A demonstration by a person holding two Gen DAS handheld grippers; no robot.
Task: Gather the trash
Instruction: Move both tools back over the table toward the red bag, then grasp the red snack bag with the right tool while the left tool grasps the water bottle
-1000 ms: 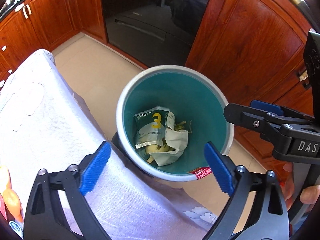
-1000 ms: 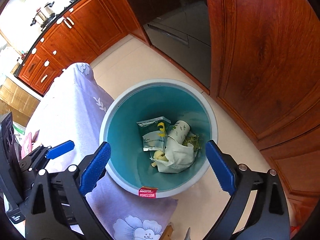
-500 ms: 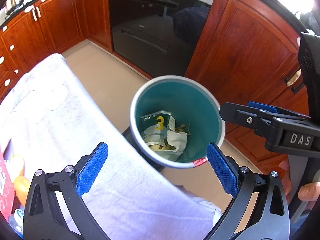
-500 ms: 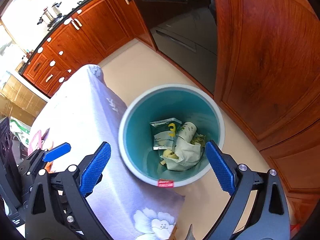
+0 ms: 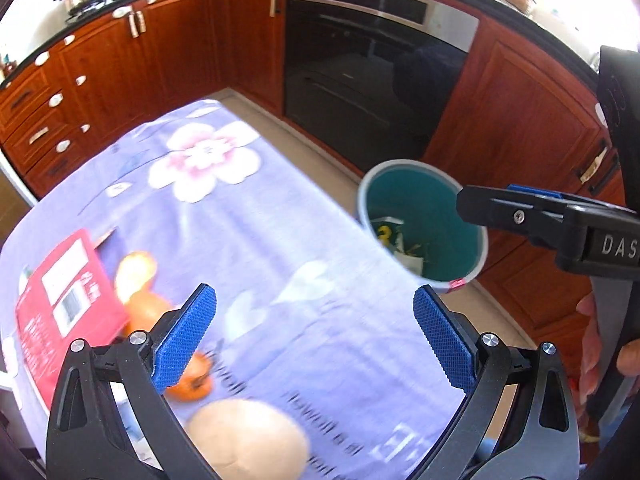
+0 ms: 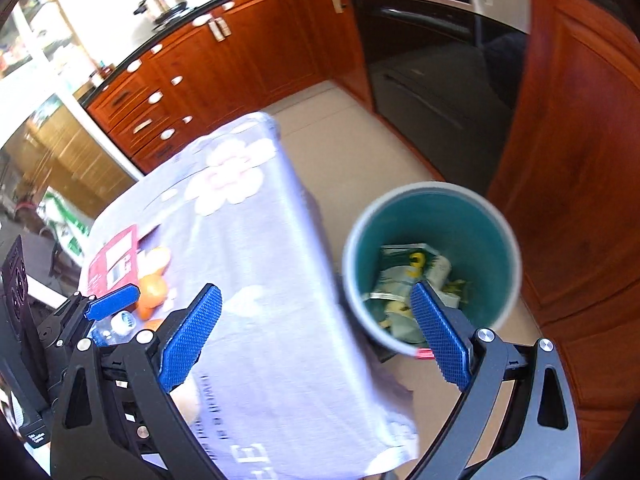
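Note:
A teal bin [image 5: 440, 204] [image 6: 480, 232] with a grey rim stands on the floor by the table's right edge; wrappers and paper [image 6: 412, 268] lie in its bottom. My left gripper [image 5: 314, 340] is open and empty above the lilac flowered tablecloth [image 5: 260, 220]. Near it lie orange peels [image 5: 140, 280], a red packet [image 5: 64, 300] and a pale round object [image 5: 248, 440]. My right gripper [image 6: 316, 336] is also open and empty, straddling the table's edge and the bin. The right gripper's arm [image 5: 540, 216] shows over the bin in the left wrist view.
Red-brown kitchen cabinets [image 5: 160, 52] and a black oven [image 5: 360, 80] ring the beige floor [image 6: 340, 136]. Pots [image 6: 164, 0] stand on the counter. A small bottle [image 6: 120, 322] lies by the orange peels [image 6: 152, 284]. A hand [image 5: 600, 344] holds the right gripper.
Both grippers have pulled back and up from the bin and swung left toward the table. The tablecloth, peels and red packet have come into view. Both stay open and empty.

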